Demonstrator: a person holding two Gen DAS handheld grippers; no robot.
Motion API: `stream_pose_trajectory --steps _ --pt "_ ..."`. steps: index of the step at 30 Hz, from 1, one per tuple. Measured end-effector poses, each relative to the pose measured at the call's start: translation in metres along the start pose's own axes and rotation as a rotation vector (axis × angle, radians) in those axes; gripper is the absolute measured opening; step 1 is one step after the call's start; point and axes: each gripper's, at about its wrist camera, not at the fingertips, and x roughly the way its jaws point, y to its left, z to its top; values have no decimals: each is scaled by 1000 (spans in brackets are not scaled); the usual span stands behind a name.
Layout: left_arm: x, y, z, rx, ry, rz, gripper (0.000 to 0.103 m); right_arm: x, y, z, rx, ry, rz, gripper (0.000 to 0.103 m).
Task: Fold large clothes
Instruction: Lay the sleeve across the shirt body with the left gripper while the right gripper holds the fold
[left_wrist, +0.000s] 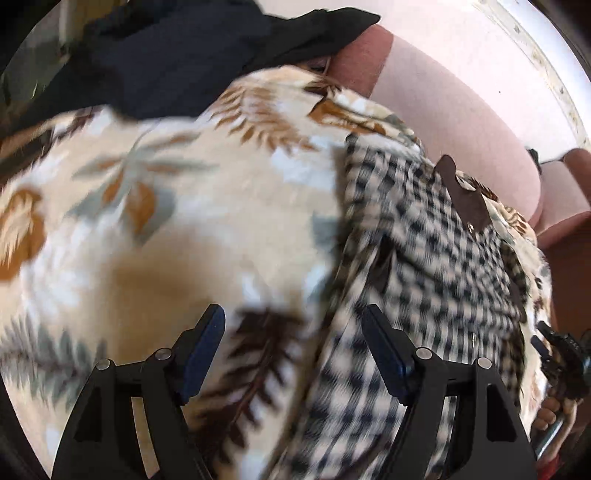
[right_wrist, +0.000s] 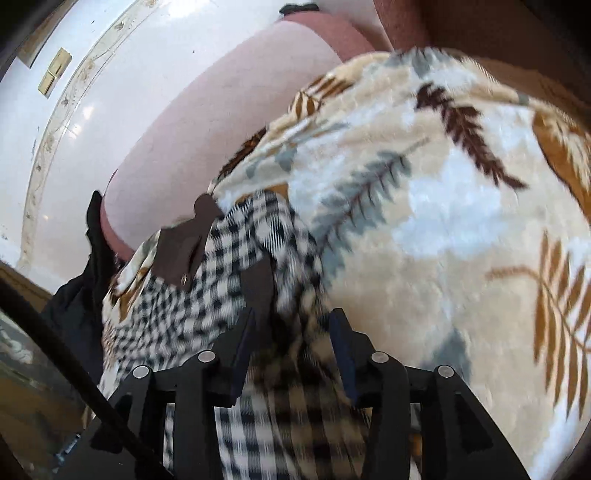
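Note:
A black-and-cream checked garment (left_wrist: 417, 236) with brown patches lies on a beige leaf-print blanket (left_wrist: 166, 206). My left gripper (left_wrist: 293, 332) is open just above the blanket, at the garment's left edge. In the right wrist view the checked garment (right_wrist: 221, 280) runs between my right gripper's (right_wrist: 291, 332) fingers, which stand partly closed around a bunched fold of it. The right gripper also shows at the right edge of the left wrist view (left_wrist: 561, 354).
The blanket (right_wrist: 443, 206) covers a pink sofa (left_wrist: 461, 85) with a darker pink cushion (right_wrist: 229, 122). A black cloth (left_wrist: 177, 48) lies at the far end. A black cloth (right_wrist: 81, 288) hangs at the left. White tiled floor (right_wrist: 55, 147) lies beyond.

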Motion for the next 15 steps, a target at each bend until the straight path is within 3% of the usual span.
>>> stream_pose_trajectory --steps 4,9,11,15 --pt "-7 19 -34 17 40 -80 76 -21 -20 -26 11 3 -52 50" --pt "-15 22 -74 64 74 -164 76 -39 -53 -68 59 76 -72 50" --pt "-20 19 -85 99 66 -171 76 -44 -69 -86 96 111 -30 50" --pt "-26 19 -104 105 103 -261 73 -60 -93 -115 211 156 157 50"
